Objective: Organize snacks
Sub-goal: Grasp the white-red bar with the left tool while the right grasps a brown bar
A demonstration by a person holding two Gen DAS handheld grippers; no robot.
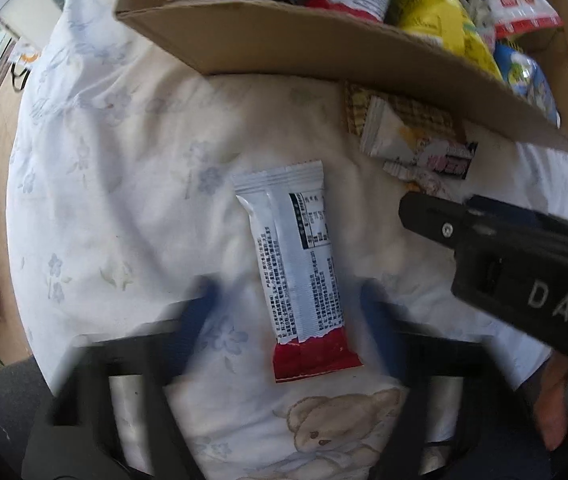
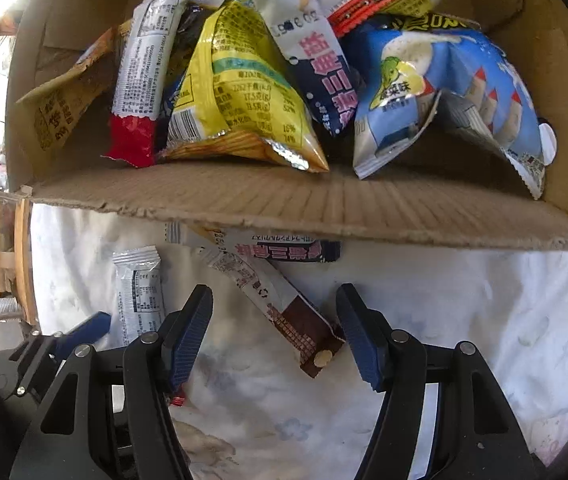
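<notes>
A white snack bar with a red end point(image 1: 295, 272) lies printed side up on the floral quilt, also visible as the bar point(image 2: 140, 292) at the left of the right wrist view. My left gripper point(image 1: 289, 320) points down over it, its blurred blue fingers point(image 1: 200, 316) on either side of the bar's lower half with a gap on each side. My right gripper point(image 2: 276, 336) straddles a brown-and-white wafer bar point(image 2: 284, 312) lying aslant. The wafer bar's lower corner is close to the right finger point(image 2: 359, 336), and the left finger stands clear of it.
An open cardboard box point(image 2: 323, 208) holds several snack bags, among them a yellow point(image 2: 240, 92) and a blue one point(image 2: 443, 92). A dark blue packet point(image 2: 284, 250) pokes out under its near wall. The right gripper's black housing point(image 1: 523, 264) and a hand point(image 1: 563, 400) are at the right. A wooden frame point(image 2: 4, 260) stands beyond the quilt.
</notes>
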